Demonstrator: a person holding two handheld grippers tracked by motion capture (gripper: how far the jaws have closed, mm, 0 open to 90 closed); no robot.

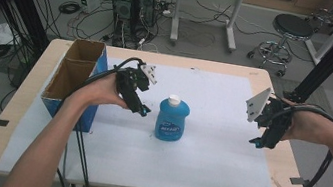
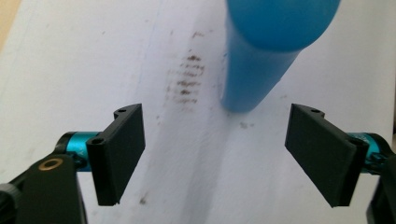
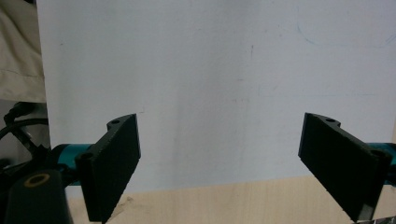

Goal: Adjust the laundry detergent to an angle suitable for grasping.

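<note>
A blue dish-soap bottle (image 1: 172, 120) with a white cap stands upright on the white mat (image 1: 204, 160) near the table's middle. My left gripper (image 1: 140, 110) hovers just to its left, jaws open and empty. In the left gripper view the bottle (image 2: 261, 60) rises ahead, beyond the gripper (image 2: 224, 156), clear of both pads. My right gripper (image 1: 259, 142) hangs over the mat's right edge, well apart from the bottle. Its jaws stand wide open in the right gripper view (image 3: 238, 163), with bare mat and table edge between them.
An open blue-sided cardboard box (image 1: 76, 76) stands at the table's left. Brown smudges (image 2: 187, 84) mark the mat beside the bottle. Computer towers (image 1: 133, 2), cables and a stool (image 1: 287, 36) lie on the floor beyond the far edge.
</note>
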